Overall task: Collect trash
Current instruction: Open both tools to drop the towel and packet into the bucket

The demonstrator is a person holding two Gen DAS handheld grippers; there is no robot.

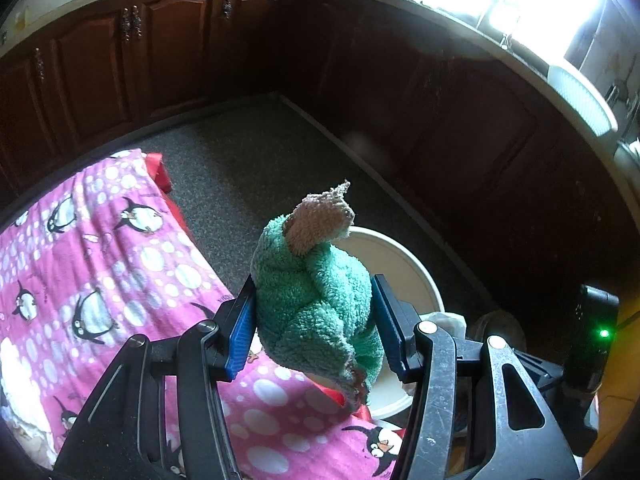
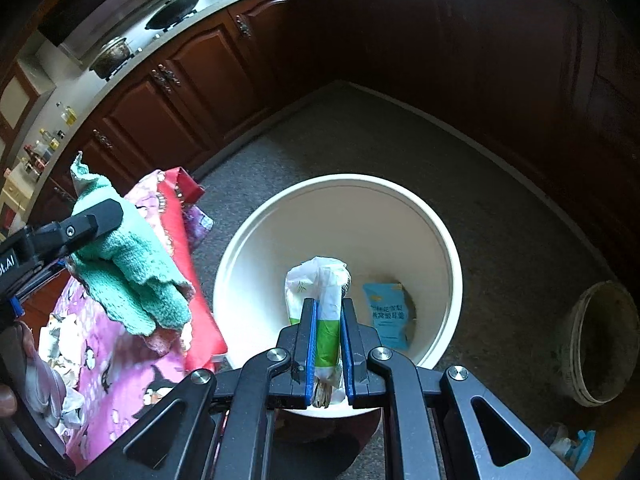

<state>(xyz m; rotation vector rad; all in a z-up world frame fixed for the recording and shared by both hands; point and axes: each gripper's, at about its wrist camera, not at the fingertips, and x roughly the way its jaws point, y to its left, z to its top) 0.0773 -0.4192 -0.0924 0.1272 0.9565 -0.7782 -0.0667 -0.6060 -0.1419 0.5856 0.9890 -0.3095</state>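
above the bucket (image 2: 440, 216), right tongs (image 2: 329, 344) tilt downward, pinching a wrapper (image 2: 326, 300).

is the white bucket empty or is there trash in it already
Not empty: a blue printed packet lies on the bottom of the round white plastic bucket, seen in the right wrist view.

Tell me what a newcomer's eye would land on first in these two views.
First, the fluffy green cloth bunched between the left gripper fingers, above the edge of the pink penguin blanket. Next, the white bucket on the grey floor, with a blue packet lying at its bottom. Over it the right gripper is shut on a crumpled white-and-green wrapper.
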